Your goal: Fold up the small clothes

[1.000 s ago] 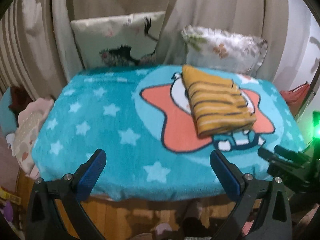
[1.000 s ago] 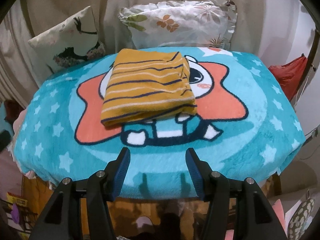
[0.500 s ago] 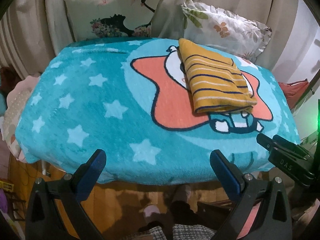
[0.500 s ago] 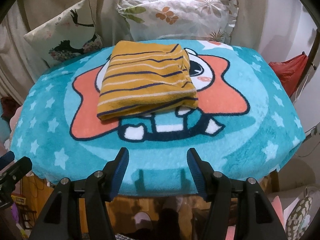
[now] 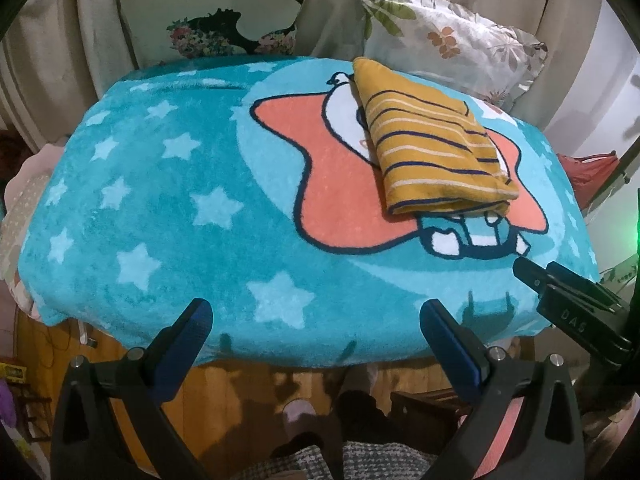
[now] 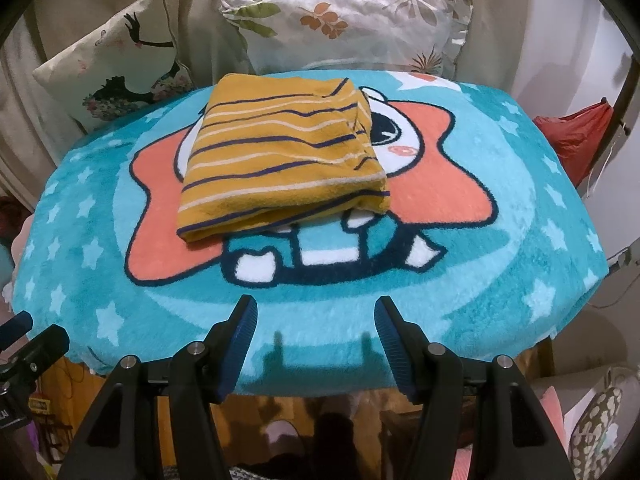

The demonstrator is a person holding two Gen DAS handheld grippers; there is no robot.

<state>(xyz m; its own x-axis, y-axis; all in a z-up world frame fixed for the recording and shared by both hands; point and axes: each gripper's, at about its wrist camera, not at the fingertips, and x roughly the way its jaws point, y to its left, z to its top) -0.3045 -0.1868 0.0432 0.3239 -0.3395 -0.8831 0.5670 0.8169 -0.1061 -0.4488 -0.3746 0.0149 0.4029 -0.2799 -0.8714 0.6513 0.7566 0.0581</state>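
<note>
A folded mustard-yellow garment with navy and white stripes lies on the teal star blanket, over the cartoon star print; it also shows in the right wrist view. My left gripper is open and empty at the blanket's near edge, well left of the garment. My right gripper is open and empty, hovering over the near edge just in front of the garment. The right gripper's black body shows at the right of the left wrist view.
Two pillows lean against the curtain at the back: a bird-print one and a floral one. A red bag hangs at the right. A wooden frame shows under the blanket's front edge.
Both grippers have moved closer and lower toward the blanket's front edge. The folded garment has not moved. Both grippers stay open.
</note>
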